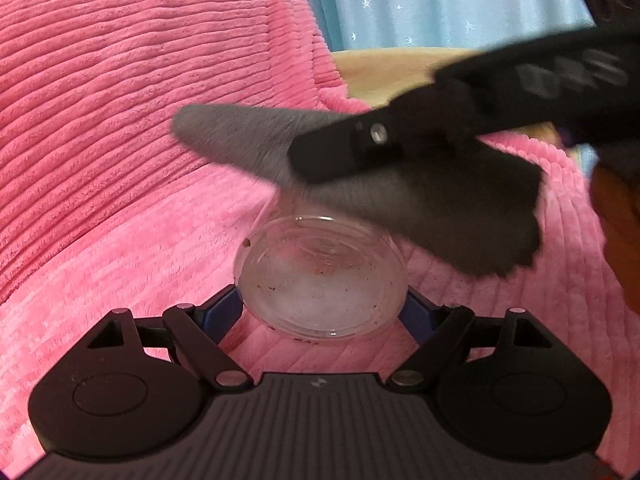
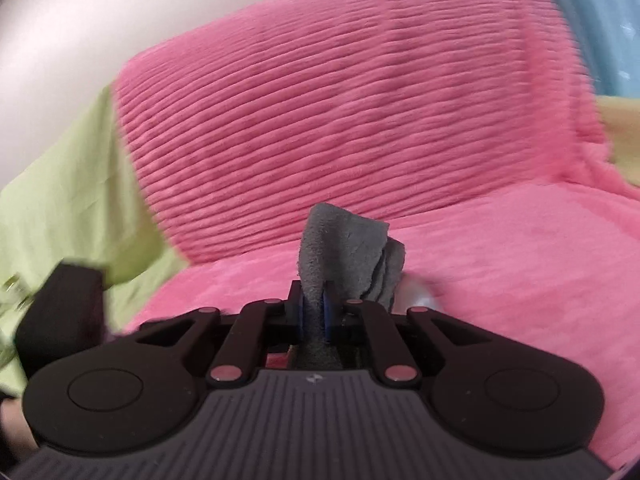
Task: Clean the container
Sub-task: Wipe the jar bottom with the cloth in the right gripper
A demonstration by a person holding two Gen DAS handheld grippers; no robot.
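Note:
A clear round plastic container (image 1: 320, 276) lies on the pink blanket, its inside smeared and specked with brown crumbs. My left gripper (image 1: 320, 299) is shut on it, one blue pad (image 1: 224, 310) pressed against each side. My right gripper (image 1: 304, 160) reaches in from the upper right just above the container's far rim. It is shut on a grey cloth (image 1: 460, 220) that spreads out to both sides below it. In the right wrist view the cloth (image 2: 348, 248) stands up between the closed blue pads of the right gripper (image 2: 316, 314). A pale blur (image 2: 420, 296) beside it may be the container.
A ribbed pink blanket (image 1: 120, 120) covers the seat and the back cushion. A brown crumb (image 1: 246, 243) lies on it by the container's left rim. A green sheet (image 2: 68, 184) is at the left, a blue star-print curtain (image 1: 440, 4) behind. A hand (image 1: 616, 240) shows at the right edge.

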